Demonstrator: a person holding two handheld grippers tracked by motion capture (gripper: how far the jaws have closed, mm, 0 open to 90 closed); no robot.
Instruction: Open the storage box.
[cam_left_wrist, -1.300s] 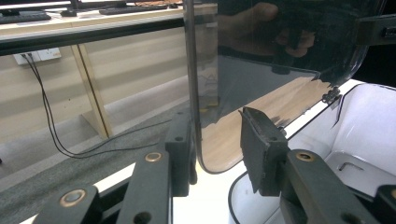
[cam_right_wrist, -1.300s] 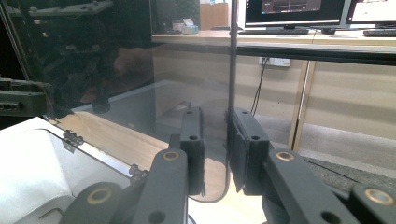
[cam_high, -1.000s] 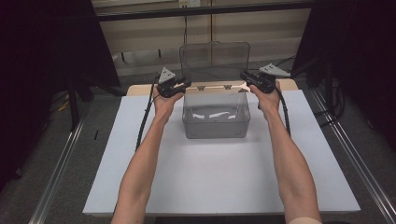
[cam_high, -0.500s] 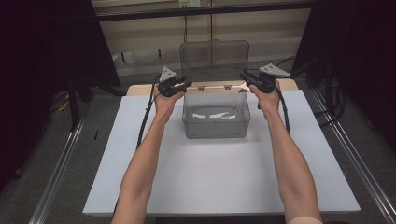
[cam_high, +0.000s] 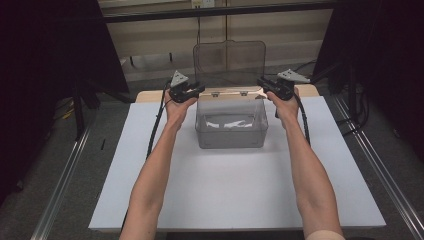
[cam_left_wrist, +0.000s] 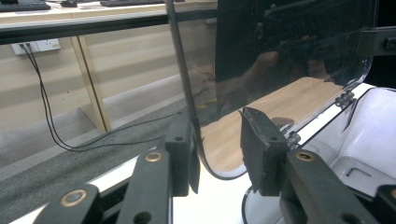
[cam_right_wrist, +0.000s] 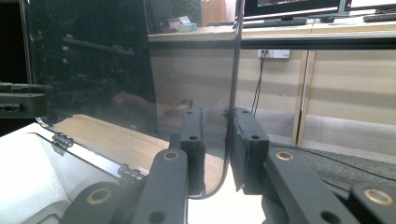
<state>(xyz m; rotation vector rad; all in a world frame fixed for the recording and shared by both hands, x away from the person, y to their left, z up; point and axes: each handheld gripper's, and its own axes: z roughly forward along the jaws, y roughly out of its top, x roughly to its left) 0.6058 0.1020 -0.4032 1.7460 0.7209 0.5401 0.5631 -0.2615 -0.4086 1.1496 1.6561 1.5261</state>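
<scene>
- The clear lid (cam_high: 229, 62) is standing upright behind the clear box (cam_high: 230, 125) on its hinges (cam_high: 229, 93), near the far edge of the white table (cam_high: 235, 190); set against the earlier high views, it is standing the same, neither tipping forward nor back.
- The left gripper (cam_high: 189, 92) is pinching the lid's left edge; in the left gripper view the pane (cam_left_wrist: 280, 51) is passing between the pads (cam_left_wrist: 183, 154), one pad touching it and the other standing a little off.
- The right gripper (cam_high: 274, 88) is pinching the right edge, its pads (cam_right_wrist: 194, 149) lying close on either side of the pane (cam_right_wrist: 93, 65).
- Both hands are holding where they were a second ago; I judge the lid is being steadied fully open, so either letting go or swinging it shut is coming next; something pale is lying in the box, too unclear to name.
</scene>
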